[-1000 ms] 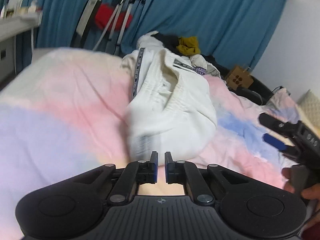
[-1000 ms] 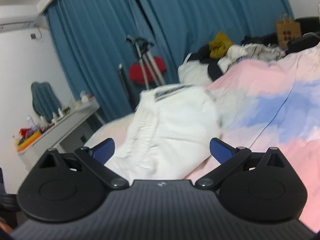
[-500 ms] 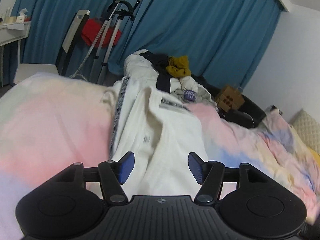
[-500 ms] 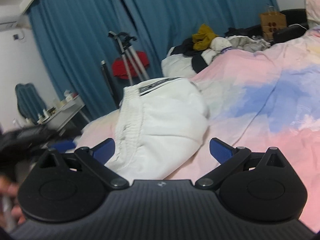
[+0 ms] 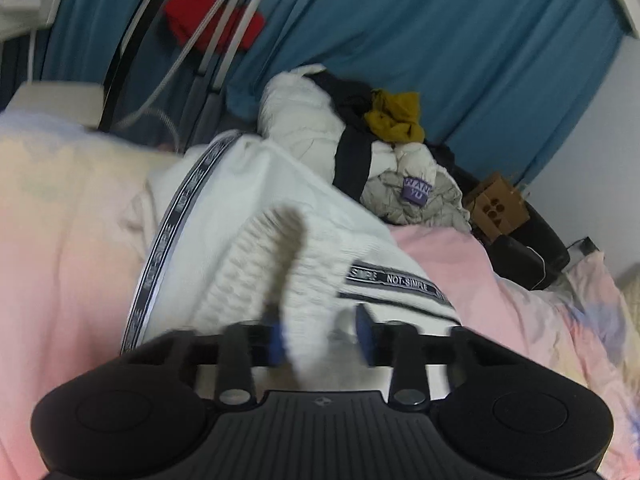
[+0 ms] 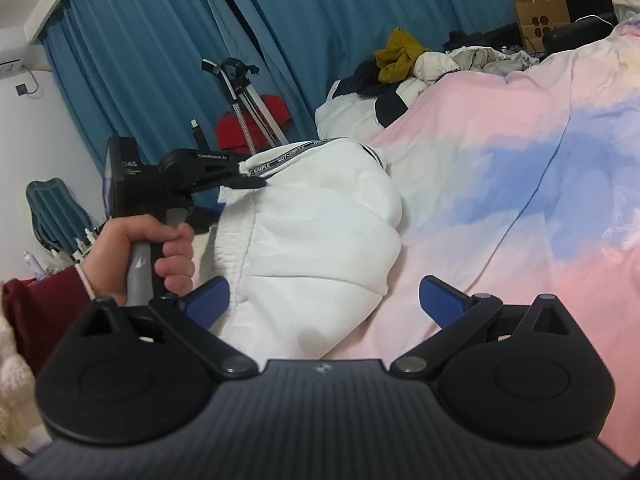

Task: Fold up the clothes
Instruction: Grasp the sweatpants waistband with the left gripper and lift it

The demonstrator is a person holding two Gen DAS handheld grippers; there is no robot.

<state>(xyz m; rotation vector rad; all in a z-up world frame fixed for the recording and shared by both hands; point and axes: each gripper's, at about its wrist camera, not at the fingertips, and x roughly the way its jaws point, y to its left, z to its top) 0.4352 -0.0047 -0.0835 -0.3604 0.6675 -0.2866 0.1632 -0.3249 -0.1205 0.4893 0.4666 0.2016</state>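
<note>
White trousers with a black lettered side stripe lie bunched on the pink and blue bedspread; they also show in the right wrist view. My left gripper is blurred, its jaws around the ribbed waistband. In the right wrist view the left gripper sits at the waistband edge with cloth between its fingertips. My right gripper is open and empty, just in front of the trousers' near end.
A pile of clothes lies at the bed's far end. Blue curtains, a tripod with a red item, a paper bag and a desk at the left surround the bed.
My left gripper opened, moved forward to the waistband and its jaws have narrowed around it. The right gripper stayed open and shifted slightly.
</note>
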